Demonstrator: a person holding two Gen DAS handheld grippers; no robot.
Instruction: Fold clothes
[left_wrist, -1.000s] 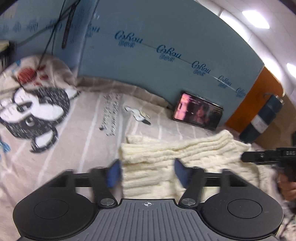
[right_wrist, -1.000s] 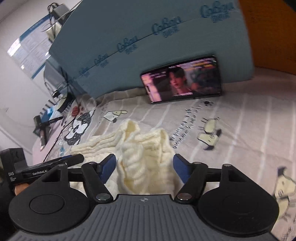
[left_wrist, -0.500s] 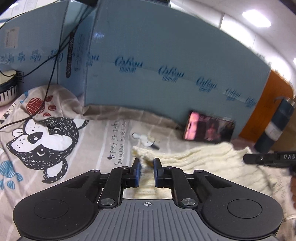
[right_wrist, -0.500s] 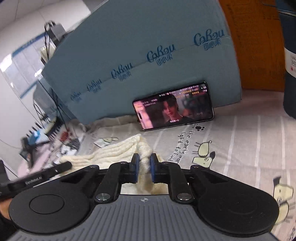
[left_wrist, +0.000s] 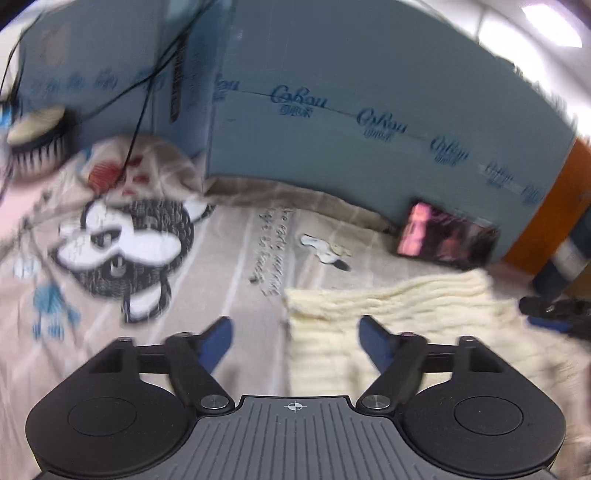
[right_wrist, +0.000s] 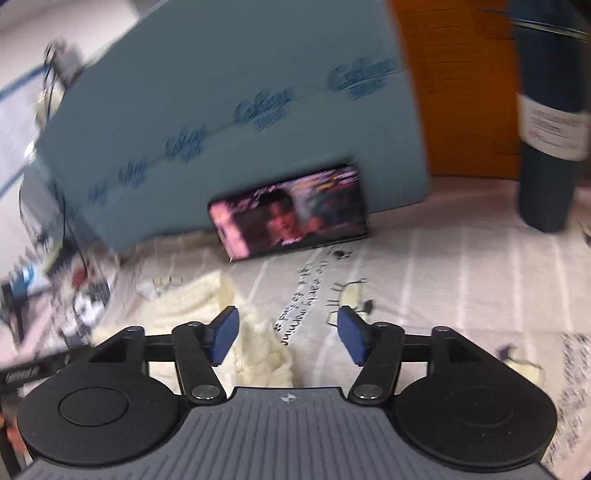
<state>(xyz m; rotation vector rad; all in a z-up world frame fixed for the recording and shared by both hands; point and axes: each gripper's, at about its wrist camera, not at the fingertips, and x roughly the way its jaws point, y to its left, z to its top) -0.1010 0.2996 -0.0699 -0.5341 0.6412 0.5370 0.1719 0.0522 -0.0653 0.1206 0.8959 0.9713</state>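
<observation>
Your left gripper (left_wrist: 295, 338) has its blue pads spread wide and holds nothing; below it the left edge of the cream cable-knit sweater (left_wrist: 399, 310) lies flat on the printed bedsheet (left_wrist: 229, 280). At the far left of that view a black-and-white cartoon dog print (left_wrist: 125, 251) sits on the sheet, with a line of handwritten-style lettering beside it, too blurred to read. Behind runs the blue foam board (left_wrist: 369, 92), printed over and over with a script logo that looks like "CoRou" above small characters you cannot make out. A phone (left_wrist: 447, 240) playing a video leans against the board's foot, and the tip of your right gripper (left_wrist: 554, 314) shows at the right edge, over the sweater's far side.

In the right wrist view, your right gripper (right_wrist: 286, 332) is likewise wide open and empty, the sweater's bunched corner (right_wrist: 258, 350) between and beneath its fingers. Script on the sheet partly reads "early morning". Farthest right stands a dark teal bottle (right_wrist: 550, 129) with a white label, its print illegible.
</observation>
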